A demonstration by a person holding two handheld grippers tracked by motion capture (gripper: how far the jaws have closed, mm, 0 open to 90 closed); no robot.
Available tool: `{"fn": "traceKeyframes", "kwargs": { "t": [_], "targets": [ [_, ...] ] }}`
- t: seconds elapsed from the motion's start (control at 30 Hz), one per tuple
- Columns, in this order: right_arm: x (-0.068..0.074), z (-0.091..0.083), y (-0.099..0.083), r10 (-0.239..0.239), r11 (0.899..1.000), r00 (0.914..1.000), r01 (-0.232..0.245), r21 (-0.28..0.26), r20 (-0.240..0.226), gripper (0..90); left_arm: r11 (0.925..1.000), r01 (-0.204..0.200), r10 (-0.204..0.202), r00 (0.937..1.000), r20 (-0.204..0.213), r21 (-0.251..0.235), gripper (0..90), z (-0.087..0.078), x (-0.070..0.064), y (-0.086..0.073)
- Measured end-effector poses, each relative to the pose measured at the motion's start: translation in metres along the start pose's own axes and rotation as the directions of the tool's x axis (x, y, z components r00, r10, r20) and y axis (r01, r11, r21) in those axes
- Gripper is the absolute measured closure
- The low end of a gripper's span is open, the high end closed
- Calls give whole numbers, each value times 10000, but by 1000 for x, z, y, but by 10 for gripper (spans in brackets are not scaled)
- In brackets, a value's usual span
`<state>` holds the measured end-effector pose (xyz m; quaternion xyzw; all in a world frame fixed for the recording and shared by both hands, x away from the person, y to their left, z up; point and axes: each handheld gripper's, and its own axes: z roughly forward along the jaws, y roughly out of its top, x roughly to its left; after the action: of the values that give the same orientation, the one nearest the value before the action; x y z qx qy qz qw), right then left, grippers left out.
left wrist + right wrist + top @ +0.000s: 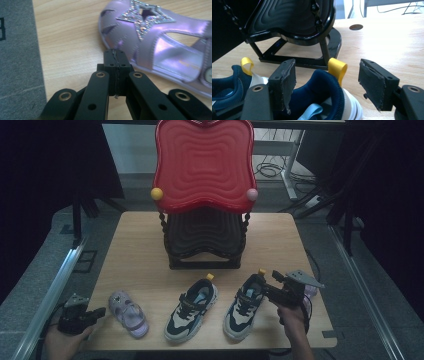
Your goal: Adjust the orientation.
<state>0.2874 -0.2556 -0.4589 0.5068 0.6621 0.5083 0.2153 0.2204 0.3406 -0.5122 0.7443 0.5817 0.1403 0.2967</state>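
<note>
- Wooden table (140,245) carries a red-and-black shoe rack (204,195) at the back.
- Left gripper (98,312), jaws pressed together and empty, rests beside the purple sandal (129,313).
- Right gripper (270,289) gapes wide around the right sneaker (245,305)'s heel; one jaw seems to sit inside the collar, so closing might pinch only soft padding and slip.
</note>
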Motion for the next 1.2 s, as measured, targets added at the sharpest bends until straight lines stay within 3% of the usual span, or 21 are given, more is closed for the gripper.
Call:
{"fn": "traceKeyframes", "kwargs": {
  "t": [0.27, 0.5, 1.2],
  "targets": [
    [-3, -2, 1, 55, 10000, 10000, -55, -41, 68, 310, 9997, 49, -56, 9996, 279, 245, 897, 10, 5, 14],
    [-4, -3, 0, 277, 9996, 9996, -278, -47, -60, 310, 9993, -149, 140, 9995, 286, 329, 897, 16, 3, 28],
    [-3, -1, -2, 362, 9993, 9993, -362, 20, -117, 310, 9954, -765, 746, 9966, 346, 579, 897, 33, -3, 54]
  ]
}}
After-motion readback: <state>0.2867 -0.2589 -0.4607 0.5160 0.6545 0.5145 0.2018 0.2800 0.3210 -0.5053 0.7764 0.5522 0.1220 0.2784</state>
